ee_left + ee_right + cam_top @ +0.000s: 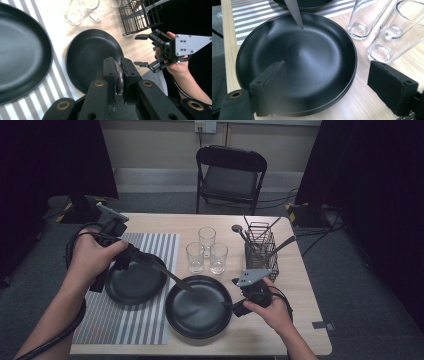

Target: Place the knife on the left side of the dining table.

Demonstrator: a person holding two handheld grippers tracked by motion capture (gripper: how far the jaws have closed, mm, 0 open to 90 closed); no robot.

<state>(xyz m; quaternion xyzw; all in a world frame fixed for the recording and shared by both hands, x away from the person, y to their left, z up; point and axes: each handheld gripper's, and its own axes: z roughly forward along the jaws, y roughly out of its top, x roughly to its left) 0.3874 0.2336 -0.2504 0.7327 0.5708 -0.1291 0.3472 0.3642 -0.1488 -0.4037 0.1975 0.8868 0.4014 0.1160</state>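
The left tool is pinched on the handle of a knife, whose long axis runs from the tool down and to the right in the high view, its serrated tip hanging over the near plate without clearly touching it. In the left gripper view the jaws press together on the rounded handle end, with that plate lying straight ahead. The right tool has its jaws spread wide and holds nothing: it sits at the plate's right rim, one jaw over the plate's inner slope and the other out over the bare desk. So the knife points toward the right tool, and the left hand alone carries it; a hand-over or a laying-down, as I judge it, turns on that slant across the plate. A second black plate rests on the striped mat, just left of the first. Three empty glasses stand together behind the plates. The wire basket at the right holds several upright utensils.
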